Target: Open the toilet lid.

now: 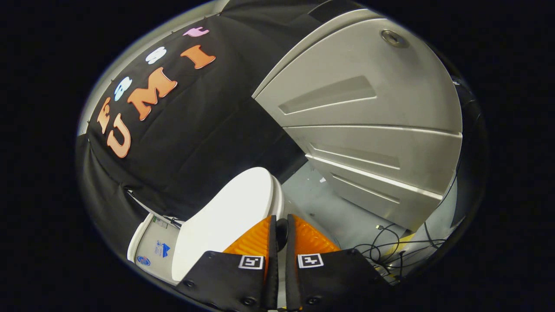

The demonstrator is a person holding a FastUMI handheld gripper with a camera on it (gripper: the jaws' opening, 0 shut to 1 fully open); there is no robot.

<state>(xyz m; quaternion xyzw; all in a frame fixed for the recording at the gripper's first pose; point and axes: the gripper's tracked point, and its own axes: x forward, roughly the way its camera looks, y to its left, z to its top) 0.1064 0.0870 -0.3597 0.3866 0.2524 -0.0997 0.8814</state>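
Observation:
The white toilet lid (pixel 225 216) lies just left of my fingers, and its rounded front rim (pixel 277 197) sits right beyond the fingertips. Behind the lid stands the toilet's white tank (pixel 154 247), with small stickers on it. My gripper (pixel 281 220) is at the lid's front edge with its fingers almost together. Only a thin dark slit is left between them, and nothing white shows in it. Whether a fingertip touches the rim is hidden.
A large grey cabinet (pixel 368 130) with several drawer fronts stands to the right of the toilet. Grey floor (pixel 321 203) runs between them. Loose black cables (pixel 390 247) lie on the floor to the right of the fingers. The black cloth wall (pixel 186 130) hangs behind the toilet.

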